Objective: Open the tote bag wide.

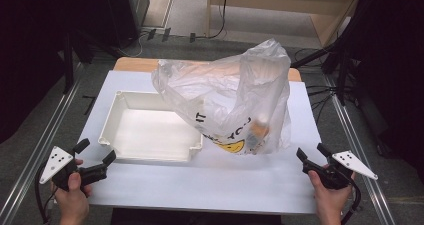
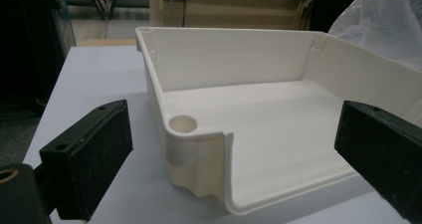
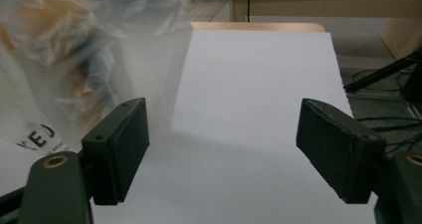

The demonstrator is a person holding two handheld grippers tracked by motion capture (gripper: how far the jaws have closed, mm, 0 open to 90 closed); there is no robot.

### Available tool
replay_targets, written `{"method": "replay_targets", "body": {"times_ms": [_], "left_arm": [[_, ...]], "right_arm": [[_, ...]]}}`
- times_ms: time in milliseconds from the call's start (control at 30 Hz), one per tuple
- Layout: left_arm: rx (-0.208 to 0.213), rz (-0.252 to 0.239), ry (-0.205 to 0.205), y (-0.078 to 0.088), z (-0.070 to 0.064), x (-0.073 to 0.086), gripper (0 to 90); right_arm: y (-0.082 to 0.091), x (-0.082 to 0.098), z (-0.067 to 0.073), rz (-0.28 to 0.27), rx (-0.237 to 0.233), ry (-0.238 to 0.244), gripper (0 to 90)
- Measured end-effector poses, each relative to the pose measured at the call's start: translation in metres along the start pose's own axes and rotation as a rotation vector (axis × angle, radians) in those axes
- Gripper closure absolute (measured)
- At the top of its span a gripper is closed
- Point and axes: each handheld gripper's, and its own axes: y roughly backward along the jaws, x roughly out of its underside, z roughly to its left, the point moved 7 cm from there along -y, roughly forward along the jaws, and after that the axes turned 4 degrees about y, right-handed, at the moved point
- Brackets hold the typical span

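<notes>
High view has your left tool [image 1: 96, 158] and right tool [image 1: 310, 154] both spread wide, gripping nothing. Clear plastic bag [image 1: 235, 97] slumps over the white tray [image 1: 116, 116] on the desk [image 1: 210, 180].

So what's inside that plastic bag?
Through the clear plastic bag, an orange-and-dark item sits near the bottom. The crinkled film blurs it, so what it is stays unclear.

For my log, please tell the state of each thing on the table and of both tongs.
White tray: upright, empty.
Plastic bag: standing crumpled, items inside, one edge over the tray's corner.
Left tongs: open, holding nothing.
Right tongs: open, holding nothing.
</notes>
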Motion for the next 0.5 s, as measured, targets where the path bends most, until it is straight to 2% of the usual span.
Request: {"method": "replay_targets", "body": {"times_ms": [133, 167, 200, 267, 300, 367, 500], "left_arm": [[0.009, -0.005, -0.001, 0.0, -0.007, -0.004, 1.7], [0.004, -0.001, -0.028, 0.0, -0.013, -0.006, 1.8], [0.004, -0.001, -0.028, 0.0, -0.013, -0.006, 1.8], [0.001, -0.001, -0.057, -0.002, -0.021, -0.011, 1.9], [0.013, -0.003, -0.057, -0.002, -0.026, -0.014, 1.9], [0.034, -0.008, -0.053, -0.005, -0.037, -0.019, 2.6], [0.091, 0.007, -0.083, -0.016, -0.059, -0.024, 2.7]], "right_arm": [[0.001, -0.013, 0.014, -0.014, -0.025, 0.016, 22.8], [0.001, -0.016, 0.018, -0.017, -0.034, 0.02, 23.1], [0.002, -0.02, 0.023, -0.021, -0.041, 0.029, 24.6], [0.001, -0.028, 0.031, -0.02, -0.044, 0.04, 26.3], [0.001, -0.028, 0.031, -0.02, -0.044, 0.04, 26.3], [0.0, -0.042, 0.045, -0.028, -0.074, 0.032, 29.0], [-0.002, -0.056, 0.059, -0.028, -0.109, 0.057, 30.3]]}}
